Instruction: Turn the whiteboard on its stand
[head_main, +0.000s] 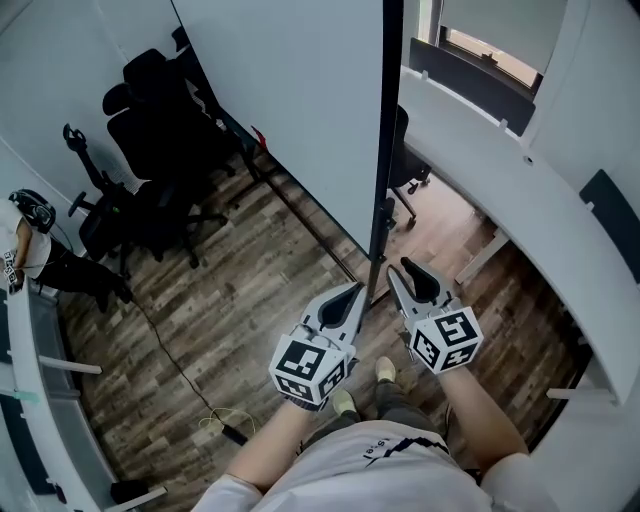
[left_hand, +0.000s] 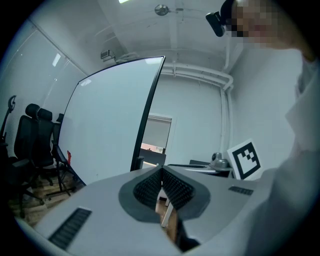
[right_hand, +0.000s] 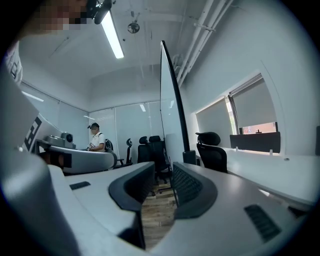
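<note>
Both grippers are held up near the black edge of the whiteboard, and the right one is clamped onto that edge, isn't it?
Not clamped: the right gripper is near the black edge of the whiteboard, but its jaws stand apart and press on nothing. The right gripper view shows this.

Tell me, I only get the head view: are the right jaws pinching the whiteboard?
Observer: No. The right gripper view shows the right gripper with jaws apart, holding nothing.
Operator: And the left one?
Observer: The left gripper has its jaws together at the tips, nothing between.
Operator: What's cut off at the top of my picture?
Observer: The left gripper view shows the whiteboard right up to its top corner.
</note>
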